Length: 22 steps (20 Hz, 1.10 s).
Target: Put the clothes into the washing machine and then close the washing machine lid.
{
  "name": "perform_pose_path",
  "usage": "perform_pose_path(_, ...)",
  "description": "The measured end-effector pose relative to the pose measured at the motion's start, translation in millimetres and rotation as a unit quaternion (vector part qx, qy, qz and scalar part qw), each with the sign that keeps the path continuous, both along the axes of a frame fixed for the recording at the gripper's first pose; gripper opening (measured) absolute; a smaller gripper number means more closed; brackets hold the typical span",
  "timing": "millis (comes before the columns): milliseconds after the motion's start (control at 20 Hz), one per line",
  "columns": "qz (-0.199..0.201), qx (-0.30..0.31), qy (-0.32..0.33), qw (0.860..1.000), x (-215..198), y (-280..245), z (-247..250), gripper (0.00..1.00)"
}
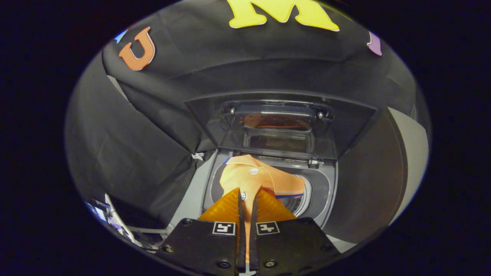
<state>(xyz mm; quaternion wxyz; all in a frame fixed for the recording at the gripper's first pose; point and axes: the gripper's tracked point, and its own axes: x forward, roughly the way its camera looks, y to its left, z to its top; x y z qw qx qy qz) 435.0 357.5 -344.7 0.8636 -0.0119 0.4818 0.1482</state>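
Note:
An orange polo shirt [257, 178] with white buttons and a dark stripe at its hem hangs from my gripper [248, 196], whose two fingers are shut on its button placket. The shirt hangs above the round drum opening [303, 201] of a top-loading washing machine [326, 191], just beyond the fingertips. The machine's lid [280, 122] stands raised upright at the back, its glass pane reflecting some orange. The lower part of the shirt is hidden behind my fingers.
Black cloth walls close in behind and to the left of the machine. A grey surface [191, 199] runs along the machine's left side. Some white and blue items [107, 216] lie low at the far left. A dark panel [368, 180] stands to the right.

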Motion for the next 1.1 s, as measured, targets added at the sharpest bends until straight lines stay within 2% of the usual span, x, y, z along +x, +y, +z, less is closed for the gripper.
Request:
perform_pose_path(400, 0.001, -0.028, 0.033, 0.999, 10.3, -8.7, -51.7, 0.07)
perform_pose_path(1000, -0.008, -0.041, 0.054, 0.998, 19.5, -12.6, -68.2, 0.07)
perform_pose_path(1100, -0.013, -0.035, 0.055, 0.998, 18.1, -12.7, -70.4, 0.11)
